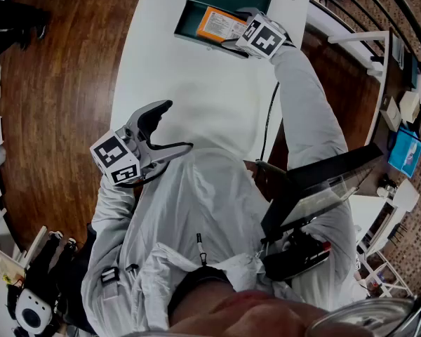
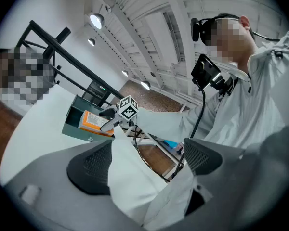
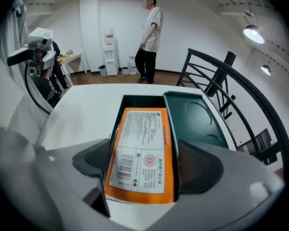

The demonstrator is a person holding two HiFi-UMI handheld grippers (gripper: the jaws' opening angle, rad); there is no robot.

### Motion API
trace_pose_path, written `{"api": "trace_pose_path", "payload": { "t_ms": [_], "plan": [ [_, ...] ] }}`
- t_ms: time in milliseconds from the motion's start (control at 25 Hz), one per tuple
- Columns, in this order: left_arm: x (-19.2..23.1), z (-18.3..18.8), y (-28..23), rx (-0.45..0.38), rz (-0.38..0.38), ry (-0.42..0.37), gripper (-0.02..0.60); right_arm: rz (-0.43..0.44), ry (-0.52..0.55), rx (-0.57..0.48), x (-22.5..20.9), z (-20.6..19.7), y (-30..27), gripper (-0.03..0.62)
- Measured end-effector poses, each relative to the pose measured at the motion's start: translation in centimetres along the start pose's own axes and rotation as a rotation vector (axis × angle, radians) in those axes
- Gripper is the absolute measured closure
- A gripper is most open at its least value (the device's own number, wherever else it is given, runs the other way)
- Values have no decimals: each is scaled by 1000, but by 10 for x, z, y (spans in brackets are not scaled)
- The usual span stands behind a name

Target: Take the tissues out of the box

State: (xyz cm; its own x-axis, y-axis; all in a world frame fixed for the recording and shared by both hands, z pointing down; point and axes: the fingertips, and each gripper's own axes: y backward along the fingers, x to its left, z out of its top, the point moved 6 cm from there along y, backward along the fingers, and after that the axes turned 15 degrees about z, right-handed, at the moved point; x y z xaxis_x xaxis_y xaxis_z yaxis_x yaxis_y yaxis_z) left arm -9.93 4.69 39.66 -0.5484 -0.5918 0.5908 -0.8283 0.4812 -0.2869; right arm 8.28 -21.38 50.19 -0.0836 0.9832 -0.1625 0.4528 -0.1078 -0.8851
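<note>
A dark green box (image 1: pixel 191 14) with its lid (image 3: pixel 198 113) swung open lies at the far end of the white table (image 1: pixel 189 83). An orange-and-white tissue pack (image 3: pixel 143 153) sticks out of the box (image 3: pixel 143 100), its near end raised over the front wall. My right gripper (image 3: pixel 144 171) has a pad against each long side of the pack (image 1: pixel 221 23) and is shut on it. The left gripper (image 1: pixel 177 125) hangs open near my chest, away from the box, gripping nothing. In the left gripper view its jaws (image 2: pixel 144 160) frame only my white coat, with the box (image 2: pixel 77 124) far off.
A black railing (image 3: pixel 221 81) runs along the table's far right side. A person (image 3: pixel 149 37) stands in the background near a water dispenser (image 3: pixel 109 52). A black cable (image 1: pixel 270 118) trails along my right sleeve. Wooden floor (image 1: pixel 63 83) lies left of the table.
</note>
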Motion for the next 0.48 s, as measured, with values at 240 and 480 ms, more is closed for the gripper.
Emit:
{"api": "trace_pose_path", "payload": {
  "t_ms": [240, 480],
  "plan": [
    [12, 2, 4, -11, 24, 20, 111, 37, 16, 97, -6, -1, -17, 154],
    [18, 2, 7, -13, 40, 32, 114, 73, -7, 98, -13, -7, -26, 184]
  ]
}}
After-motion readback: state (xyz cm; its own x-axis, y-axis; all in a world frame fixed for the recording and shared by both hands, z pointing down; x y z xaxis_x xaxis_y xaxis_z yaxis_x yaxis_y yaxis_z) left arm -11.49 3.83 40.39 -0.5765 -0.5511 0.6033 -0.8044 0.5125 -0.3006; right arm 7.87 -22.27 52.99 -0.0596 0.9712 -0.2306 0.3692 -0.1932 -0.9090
